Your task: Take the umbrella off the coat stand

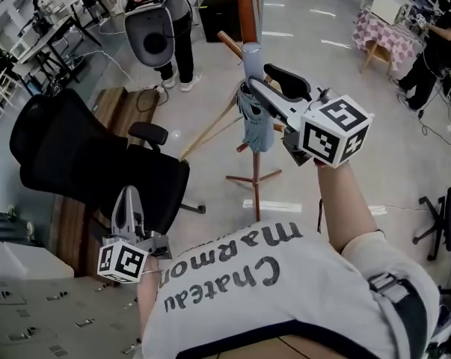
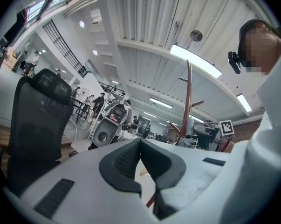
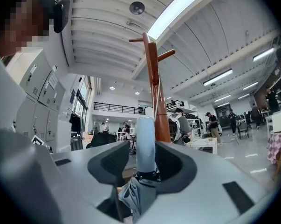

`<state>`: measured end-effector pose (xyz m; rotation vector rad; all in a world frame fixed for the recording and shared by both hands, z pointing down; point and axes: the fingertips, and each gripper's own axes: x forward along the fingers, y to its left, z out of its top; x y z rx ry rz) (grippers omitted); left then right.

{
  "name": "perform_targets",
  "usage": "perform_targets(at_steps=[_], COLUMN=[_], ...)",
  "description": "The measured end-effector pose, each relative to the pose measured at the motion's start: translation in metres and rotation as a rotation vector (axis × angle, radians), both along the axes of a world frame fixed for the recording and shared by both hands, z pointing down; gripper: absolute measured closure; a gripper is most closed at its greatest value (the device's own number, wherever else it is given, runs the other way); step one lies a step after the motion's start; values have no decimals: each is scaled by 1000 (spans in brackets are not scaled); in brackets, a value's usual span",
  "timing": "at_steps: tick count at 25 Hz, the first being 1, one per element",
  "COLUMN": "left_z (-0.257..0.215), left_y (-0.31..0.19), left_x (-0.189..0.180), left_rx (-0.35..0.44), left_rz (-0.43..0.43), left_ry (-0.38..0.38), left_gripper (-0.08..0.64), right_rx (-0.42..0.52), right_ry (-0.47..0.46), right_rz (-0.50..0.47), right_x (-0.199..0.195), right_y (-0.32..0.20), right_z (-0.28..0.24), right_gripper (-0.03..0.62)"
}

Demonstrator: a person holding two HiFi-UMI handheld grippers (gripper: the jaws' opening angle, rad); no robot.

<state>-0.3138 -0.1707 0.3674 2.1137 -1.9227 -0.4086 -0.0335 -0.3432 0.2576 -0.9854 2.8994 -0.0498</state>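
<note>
Umbrella [image 1: 256,126] looks light and floppy; my right claw [image 1: 256,82] stands wide open around its stiff handle [image 3: 145,139], the best hold, unclamped.

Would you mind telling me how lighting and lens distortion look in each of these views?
Head view: even overhead light, pale glare streaks on the glossy floor. Left gripper view: strong fisheye with black corners, ceiling light strip blown out, office chair nearly a silhouette. Right gripper view: same fisheye, its ceiling light overexposed, umbrella handle close in slightly soft, coat stand sharper.
</note>
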Motion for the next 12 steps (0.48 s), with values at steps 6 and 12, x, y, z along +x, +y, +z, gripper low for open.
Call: perform_targets(at_steps=[6,12], left_z=[11,11], left_y=[4,2], left_x=[-6,-3], left_rx=[-27,-38], left_rz=[-36,-46], left_ry=[6,-7], left_gripper=[535,535], right_rx=[-34,-101], right_ry=[-29,-131], right_rz=[9,-6], right_x=[-7,-5], right_y=[-14,-18], right_z=[3,5], right_gripper=[410,416])
